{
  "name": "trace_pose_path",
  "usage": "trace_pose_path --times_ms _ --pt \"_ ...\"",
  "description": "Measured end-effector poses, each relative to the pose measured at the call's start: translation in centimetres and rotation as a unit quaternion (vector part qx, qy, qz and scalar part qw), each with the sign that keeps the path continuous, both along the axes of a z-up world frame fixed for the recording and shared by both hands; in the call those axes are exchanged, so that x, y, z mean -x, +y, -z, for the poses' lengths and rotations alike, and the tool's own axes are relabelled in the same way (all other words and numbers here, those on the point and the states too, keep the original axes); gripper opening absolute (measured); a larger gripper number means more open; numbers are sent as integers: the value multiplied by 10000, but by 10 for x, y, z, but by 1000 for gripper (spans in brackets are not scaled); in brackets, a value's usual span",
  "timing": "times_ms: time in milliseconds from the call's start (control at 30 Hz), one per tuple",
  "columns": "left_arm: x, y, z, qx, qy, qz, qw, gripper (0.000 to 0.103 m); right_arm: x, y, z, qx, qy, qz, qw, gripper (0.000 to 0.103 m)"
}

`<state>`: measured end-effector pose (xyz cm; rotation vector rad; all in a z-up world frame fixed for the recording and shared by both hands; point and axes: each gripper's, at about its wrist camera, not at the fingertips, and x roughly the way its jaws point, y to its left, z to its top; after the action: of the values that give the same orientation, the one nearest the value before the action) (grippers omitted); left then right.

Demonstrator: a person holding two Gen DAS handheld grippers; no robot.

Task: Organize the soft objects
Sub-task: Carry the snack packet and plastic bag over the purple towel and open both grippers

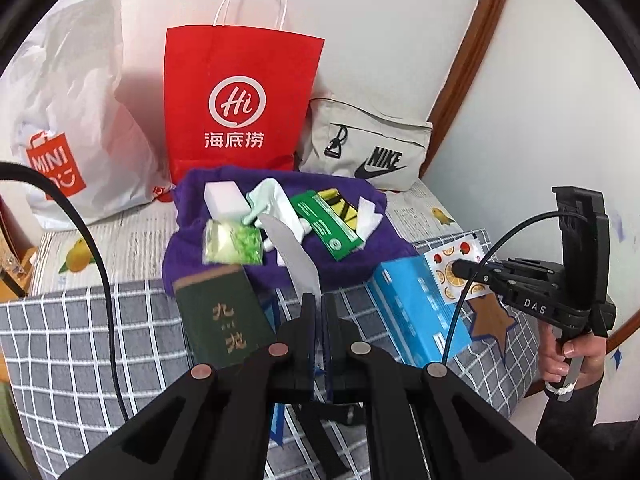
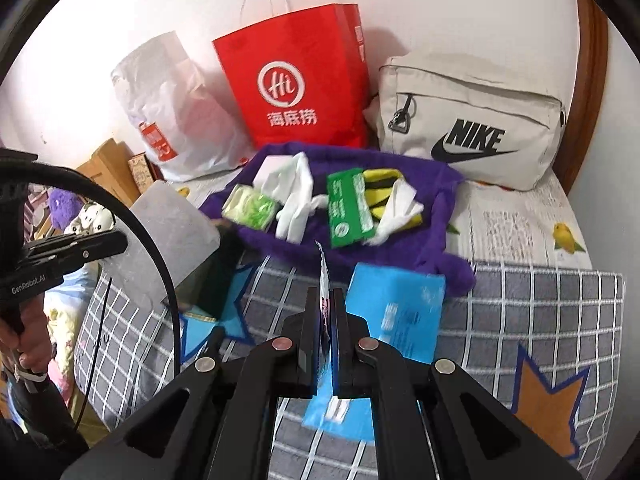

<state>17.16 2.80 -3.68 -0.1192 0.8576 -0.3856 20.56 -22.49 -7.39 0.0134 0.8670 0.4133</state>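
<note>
My left gripper [image 1: 319, 300] is shut on a grey foil packet [image 1: 294, 252], seen edge-on, held above the bed; from the right wrist view the packet [image 2: 172, 236] shows as a flat grey sheet. My right gripper [image 2: 325, 300] is shut on a fruit-print sachet [image 2: 323, 280]; the left wrist view shows that sachet [image 1: 454, 268] at the right gripper's tips [image 1: 456, 268]. A purple cloth [image 1: 248, 248] holds a green packet [image 1: 324, 224], a light green pouch [image 1: 232, 242], white gloves [image 2: 292, 196], a white block [image 1: 224, 198] and a yellow striped item [image 2: 380, 192].
A dark green booklet [image 1: 224, 316] and a blue box [image 1: 420, 312] lie on the grey checked blanket [image 1: 80, 340]. Behind stand a white Miniso bag [image 1: 68, 120], a red paper bag [image 1: 240, 100] and a beige Nike bag [image 2: 472, 120]. A wooden frame [image 1: 468, 60] edges the wall.
</note>
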Motion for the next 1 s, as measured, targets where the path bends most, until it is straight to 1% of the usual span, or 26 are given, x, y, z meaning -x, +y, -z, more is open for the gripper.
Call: trace_pose_path --times_ms 233,367,467,633,700,767,800,867,933,1000 --pt "-34 0 1 -30 8 -59 10000 4 -42 -3 -2 26 10 84 10000 4" --pt "-54 -1 4 -39 31 -67 10000 4 -72 1 2 43 59 70 9999 4" --pt "-71 -5 8 -51 78 -61 9999 4 -97 6 10 42 189 43 9998 4" --pt "-92 -13 13 -108 138 -14 9998 4 -146 13 31 -147 508 71 9986 4" --pt "-99 -17 16 -115 156 16 9998 4 -162 13 38 -304 624 109 9975 4" --pt "-105 -20 17 -118 167 38 9998 4 -176 17 43 -459 764 28 9960 4" --pt "-108 -22 18 -115 167 54 9998 4 -181 17 46 -455 803 25 9957 4" --pt "-112 -27 21 -101 184 78 9997 4 -190 20 56 -248 919 61 9954 5" --pt "-117 -33 24 -78 221 158 9996 4 -196 19 66 -40 988 160 9950 9" --pt "-122 -39 28 -61 245 238 9994 4 -199 15 74 106 1072 164 9941 10"
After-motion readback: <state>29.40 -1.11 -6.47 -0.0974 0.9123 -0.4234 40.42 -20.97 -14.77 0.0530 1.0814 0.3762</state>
